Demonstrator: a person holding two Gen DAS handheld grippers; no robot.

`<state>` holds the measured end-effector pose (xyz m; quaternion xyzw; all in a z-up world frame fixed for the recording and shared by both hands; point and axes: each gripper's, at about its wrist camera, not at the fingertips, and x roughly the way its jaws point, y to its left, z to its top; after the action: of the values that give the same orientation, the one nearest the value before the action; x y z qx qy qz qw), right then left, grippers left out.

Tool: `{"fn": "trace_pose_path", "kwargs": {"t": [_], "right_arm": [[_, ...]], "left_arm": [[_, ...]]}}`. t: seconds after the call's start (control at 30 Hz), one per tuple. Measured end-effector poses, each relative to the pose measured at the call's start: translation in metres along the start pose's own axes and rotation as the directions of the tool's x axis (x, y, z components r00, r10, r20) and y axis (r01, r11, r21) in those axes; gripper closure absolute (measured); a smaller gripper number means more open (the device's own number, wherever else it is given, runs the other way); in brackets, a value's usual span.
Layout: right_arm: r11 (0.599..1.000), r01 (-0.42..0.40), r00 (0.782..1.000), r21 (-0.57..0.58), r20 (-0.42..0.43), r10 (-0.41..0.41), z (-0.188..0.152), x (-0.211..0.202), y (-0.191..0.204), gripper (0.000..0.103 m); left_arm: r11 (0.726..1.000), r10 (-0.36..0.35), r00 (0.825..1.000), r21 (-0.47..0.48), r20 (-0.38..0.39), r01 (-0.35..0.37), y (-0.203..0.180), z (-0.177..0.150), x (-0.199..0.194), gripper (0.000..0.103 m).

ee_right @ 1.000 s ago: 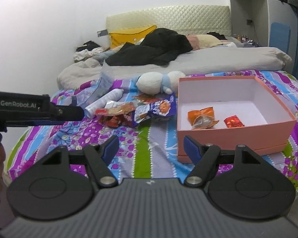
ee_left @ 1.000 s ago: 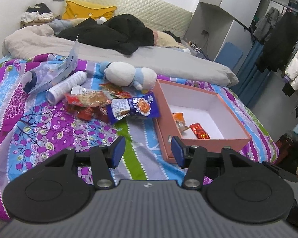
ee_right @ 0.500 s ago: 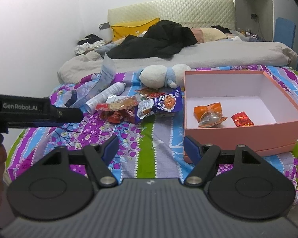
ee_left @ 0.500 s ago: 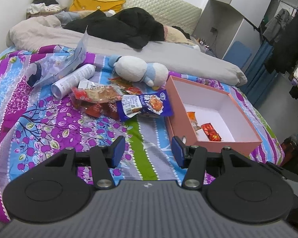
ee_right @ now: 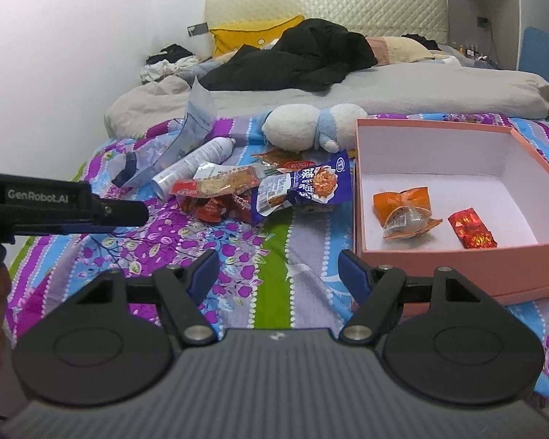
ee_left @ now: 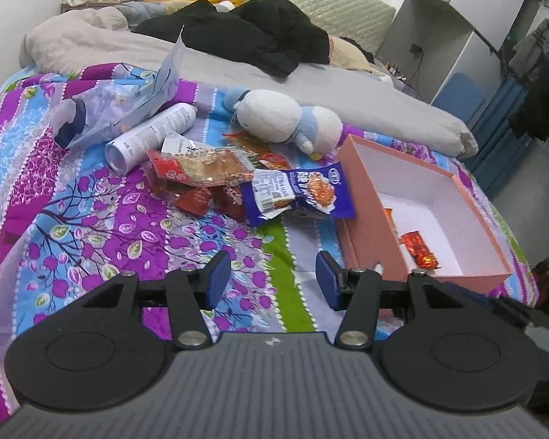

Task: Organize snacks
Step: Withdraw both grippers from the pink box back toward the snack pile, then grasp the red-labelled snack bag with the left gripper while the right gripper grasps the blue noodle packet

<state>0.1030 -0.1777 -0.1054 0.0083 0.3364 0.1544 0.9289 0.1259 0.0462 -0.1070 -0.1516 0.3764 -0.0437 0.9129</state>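
A pile of snacks lies on the flowered bedspread: a purple packet (ee_left: 303, 192) (ee_right: 307, 186), a clear packet with red print (ee_left: 201, 166) (ee_right: 216, 184) and small red packets (ee_left: 208, 199) under it. To the right stands an open pink box (ee_left: 366, 212) (ee_right: 421, 256) holding an orange packet (ee_right: 402, 206) and a red foil packet (ee_left: 419, 248) (ee_right: 472, 228). My left gripper (ee_left: 272, 280) is open and empty, a short way before the pile. My right gripper (ee_right: 278, 272) is open and empty, near the box's front left corner.
A white and blue plush toy (ee_left: 285, 120) (ee_right: 311, 130), a white spray can (ee_left: 150, 135) (ee_right: 194, 162) and a clear plastic bag (ee_left: 128, 106) lie behind the snacks. Dark clothes (ee_left: 260, 34) and a grey duvet fill the far bed. The left tool's body (ee_right: 55, 205) crosses the right view.
Both grippers have moved forward and lower toward the snack pile and box, which now look larger. Neither pair of jaws has changed its width.
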Motion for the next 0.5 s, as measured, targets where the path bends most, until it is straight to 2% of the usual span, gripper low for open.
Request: {"fn": "trace_pose_path", "kwargs": {"t": [0.33,0.5], "right_arm": [[1.0,-0.005,1.0,-0.014,-0.011,0.005,0.015,0.046,0.001,0.029],[0.999,-0.013,0.999,-0.047,-0.045,0.011,0.021,0.076,0.002,0.03]], "left_arm": [[0.999,0.036,0.998,0.02,-0.055,-0.034,0.021,0.014,0.055,0.046],[0.998,0.052,0.996,0.032,-0.07,-0.05,0.033,0.022,0.085,0.046]]}}
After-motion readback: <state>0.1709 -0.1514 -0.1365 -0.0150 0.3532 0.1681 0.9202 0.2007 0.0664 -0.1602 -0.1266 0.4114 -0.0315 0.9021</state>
